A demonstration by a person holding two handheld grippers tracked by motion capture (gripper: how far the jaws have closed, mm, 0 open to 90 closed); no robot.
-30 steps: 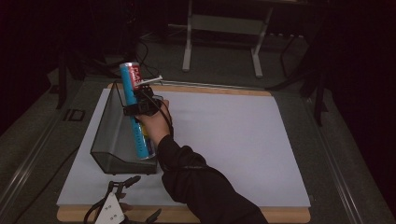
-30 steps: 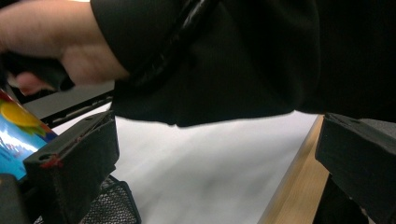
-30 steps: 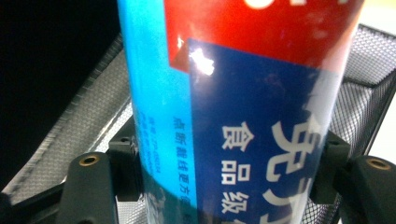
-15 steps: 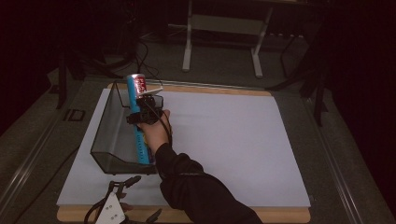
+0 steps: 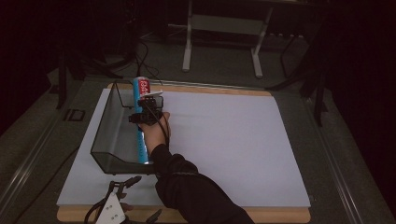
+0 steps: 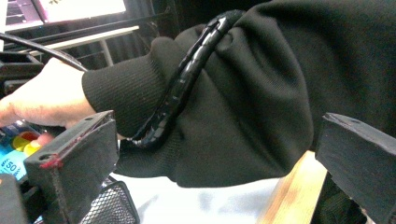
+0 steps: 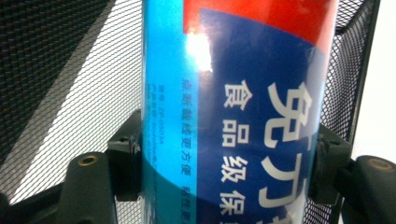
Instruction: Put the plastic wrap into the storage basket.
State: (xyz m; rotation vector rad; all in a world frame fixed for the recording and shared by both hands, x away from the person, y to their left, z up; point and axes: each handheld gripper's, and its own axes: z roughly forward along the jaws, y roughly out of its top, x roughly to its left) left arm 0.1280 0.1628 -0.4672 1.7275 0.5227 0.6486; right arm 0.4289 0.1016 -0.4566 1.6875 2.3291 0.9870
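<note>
The right gripper (image 5: 146,108) clamps the blue tube (image 5: 141,122) inside the mesh basket (image 5: 108,135) near the table's (image 5: 224,140) left edge; the left gripper (image 5: 122,205) rests open at the front edge.

I see a tube (image 5: 141,119) in light blue with a red band, a dark blue panel and white lettering. The mesh basket (image 5: 108,135) is black, my sleeve (image 5: 196,191) black, the counter (image 5: 224,140) pale grey-blue with a wooden edge.

Wooden table (image 5: 280,215) carries large white sheet (image 5: 224,144); black mesh basket (image 5: 106,126) stands on sheet's left part.
</note>
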